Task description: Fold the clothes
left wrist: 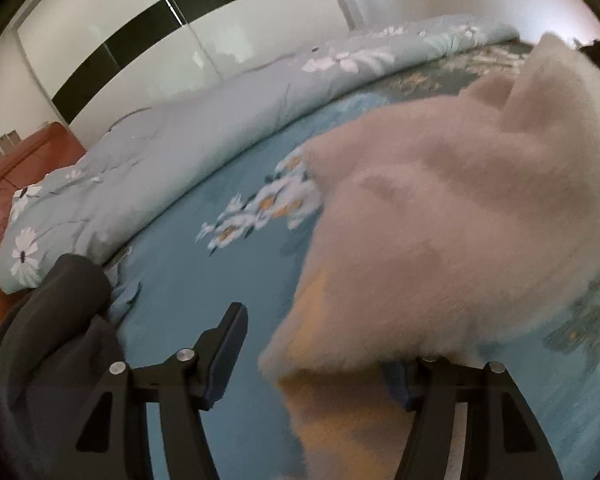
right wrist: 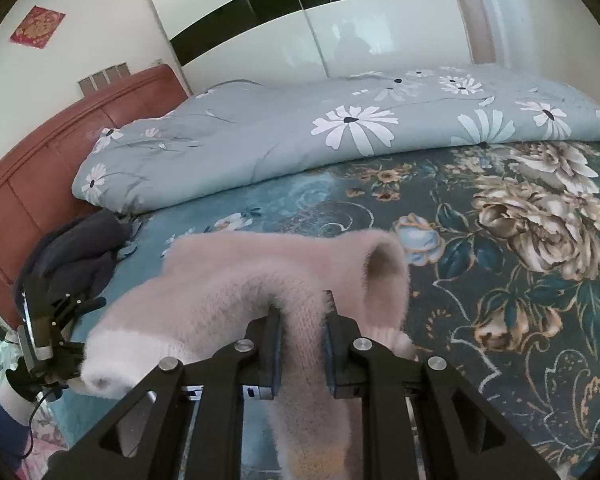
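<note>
1. At nine o'clock in my right wrist view stands the red-brown headboard (right wrist: 40,160), and just before it a dark grey garment (right wrist: 80,248) lies bunched on the bed.
2. My left gripper (right wrist: 56,344) shows at eight o'clock in that view, touching the white cuff end of the sweater. In its own camera the left gripper (left wrist: 320,356) has its fingers spread wide; the left pad (left wrist: 224,352) is bare, and the right one is hidden under the knit, so I cannot tell whether anything is pinched.
3. The fluffy pale pink sweater (right wrist: 228,280) is lifted above the floral bedsheet (right wrist: 520,280), at centre, draped between both tools. In the left view the sweater (left wrist: 440,220) fills the three o'clock side, blurred.
4. My right gripper (right wrist: 302,344) at six o'clock has narrowed its fingers onto a fold of the sweater, knit bulging between the blue pads.
5. From twelve to two o'clock a grey-blue daisy-print duvet (right wrist: 300,140) lies rolled along the far side, before a glossy white wardrobe (right wrist: 360,20).
</note>
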Demonstrator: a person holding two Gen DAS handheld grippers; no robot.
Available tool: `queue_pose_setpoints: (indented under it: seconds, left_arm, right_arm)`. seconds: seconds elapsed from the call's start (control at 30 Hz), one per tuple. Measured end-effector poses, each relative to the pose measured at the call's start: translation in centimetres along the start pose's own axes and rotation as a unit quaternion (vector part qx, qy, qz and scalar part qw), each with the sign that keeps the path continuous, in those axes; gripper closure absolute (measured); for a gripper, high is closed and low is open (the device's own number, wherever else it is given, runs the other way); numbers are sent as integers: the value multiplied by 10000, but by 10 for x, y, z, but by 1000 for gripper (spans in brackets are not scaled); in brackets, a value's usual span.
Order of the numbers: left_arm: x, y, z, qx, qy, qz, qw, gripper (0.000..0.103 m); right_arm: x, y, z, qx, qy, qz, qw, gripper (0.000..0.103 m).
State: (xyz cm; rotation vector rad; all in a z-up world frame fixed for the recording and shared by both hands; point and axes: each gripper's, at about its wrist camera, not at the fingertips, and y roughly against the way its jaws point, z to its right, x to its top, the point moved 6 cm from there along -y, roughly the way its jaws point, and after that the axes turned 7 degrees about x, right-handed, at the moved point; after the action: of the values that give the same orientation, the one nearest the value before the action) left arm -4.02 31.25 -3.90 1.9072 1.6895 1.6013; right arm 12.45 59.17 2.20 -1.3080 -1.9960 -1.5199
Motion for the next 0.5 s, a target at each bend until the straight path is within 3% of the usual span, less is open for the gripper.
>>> queue_pose_setpoints:
  seconds: [0.07, 0.17, 0.23, 0.5]
  left_arm:
    - [6, 6, 3, -4, -1, 79, 10000, 89]
    - [15, 16, 4, 177, 18, 185, 9997, 93]
    - [26, 33, -6, 266, 281, 349, 9986, 93]
    - [86, 150, -47, 635, 1058, 1383, 9827, 94]
  right_arm:
    - [1, 1, 1, -3, -39, 28, 10000, 86]
    - [4, 6, 1, -81, -85, 133, 9998, 86]
    - [8, 18, -2, -123, -79, 283, 9995, 86]
    - [50, 114, -32, -224, 260, 1313, 9908, 86]
